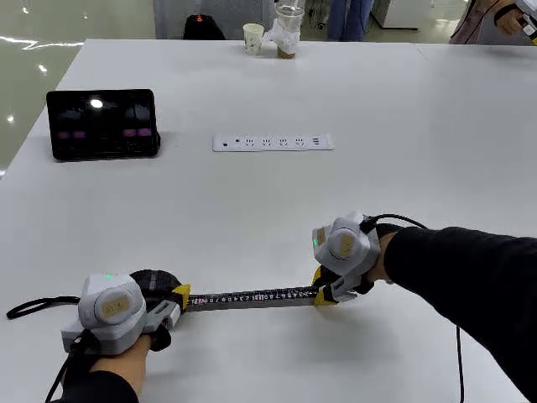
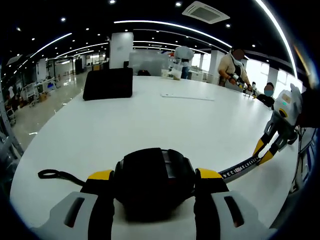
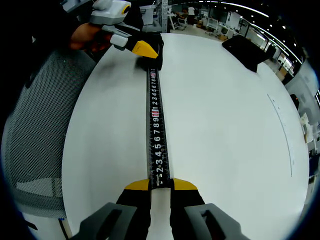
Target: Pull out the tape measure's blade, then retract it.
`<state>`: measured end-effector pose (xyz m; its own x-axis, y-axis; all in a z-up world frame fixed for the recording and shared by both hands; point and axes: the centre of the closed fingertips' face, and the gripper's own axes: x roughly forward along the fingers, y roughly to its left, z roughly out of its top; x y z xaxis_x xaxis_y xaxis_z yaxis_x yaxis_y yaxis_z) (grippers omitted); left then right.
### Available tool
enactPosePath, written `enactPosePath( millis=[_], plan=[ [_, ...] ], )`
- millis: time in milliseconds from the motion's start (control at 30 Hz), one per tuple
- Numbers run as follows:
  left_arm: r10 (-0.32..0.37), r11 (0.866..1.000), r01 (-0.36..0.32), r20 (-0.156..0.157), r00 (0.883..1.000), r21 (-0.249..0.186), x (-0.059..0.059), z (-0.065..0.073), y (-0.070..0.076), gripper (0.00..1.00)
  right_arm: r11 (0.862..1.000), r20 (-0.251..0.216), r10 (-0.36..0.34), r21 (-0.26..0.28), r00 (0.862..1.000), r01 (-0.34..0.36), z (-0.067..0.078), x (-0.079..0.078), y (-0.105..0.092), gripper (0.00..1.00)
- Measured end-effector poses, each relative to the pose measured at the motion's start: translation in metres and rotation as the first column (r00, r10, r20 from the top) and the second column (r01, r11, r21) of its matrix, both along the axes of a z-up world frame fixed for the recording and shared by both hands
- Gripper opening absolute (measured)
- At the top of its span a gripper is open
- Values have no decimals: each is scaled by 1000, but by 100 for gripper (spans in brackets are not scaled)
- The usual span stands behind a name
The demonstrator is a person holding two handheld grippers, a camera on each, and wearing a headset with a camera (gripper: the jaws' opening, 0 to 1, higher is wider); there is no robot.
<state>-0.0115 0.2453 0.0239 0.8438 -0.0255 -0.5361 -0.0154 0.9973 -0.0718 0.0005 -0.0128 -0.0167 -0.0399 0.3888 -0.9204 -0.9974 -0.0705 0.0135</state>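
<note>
The black tape measure case (image 1: 159, 290) (image 2: 154, 180) sits on the white table near its front left, with my left gripper (image 1: 172, 304) (image 2: 155, 176) shut on its sides. Its dark numbered blade (image 1: 252, 296) (image 3: 156, 131) (image 2: 241, 167) runs out flat to the right across the table. My right gripper (image 1: 323, 294) (image 3: 160, 185) is shut on the blade's end, its yellow-tipped fingers (image 3: 137, 186) pinching it. The far case (image 3: 150, 50) and the left gripper show at the top of the right gripper view. A black wrist strap (image 1: 33, 307) (image 2: 55, 175) trails left from the case.
A black tablet (image 1: 103, 123) lies at the left rear and a white power strip (image 1: 273, 143) lies mid-table. Paper cups (image 1: 253, 38) stand at the far edge. A black cable (image 1: 458, 353) hangs by the right sleeve. A mesh chair (image 3: 40, 150) stands beside the table edge.
</note>
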Motion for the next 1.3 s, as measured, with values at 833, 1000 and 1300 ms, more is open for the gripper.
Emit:
enactPosePath(
  millis=[833, 1000, 1300],
  plan=[
    [-13, 1000, 13, -12, 1000, -3, 0, 0, -1, 59, 1000, 2, 0, -8, 1000, 0, 0, -1, 7, 11],
    [-14, 1000, 14, -13, 1000, -3, 0, 0, -1, 59, 1000, -1, -4, -6, 1000, 4, 0, -2, 8, 11],
    [-15, 1000, 15, -17, 1000, -2, 0, 0, -1, 59, 1000, -2, -7, 0, 1000, 7, 0, -2, 11, 11]
  ],
)
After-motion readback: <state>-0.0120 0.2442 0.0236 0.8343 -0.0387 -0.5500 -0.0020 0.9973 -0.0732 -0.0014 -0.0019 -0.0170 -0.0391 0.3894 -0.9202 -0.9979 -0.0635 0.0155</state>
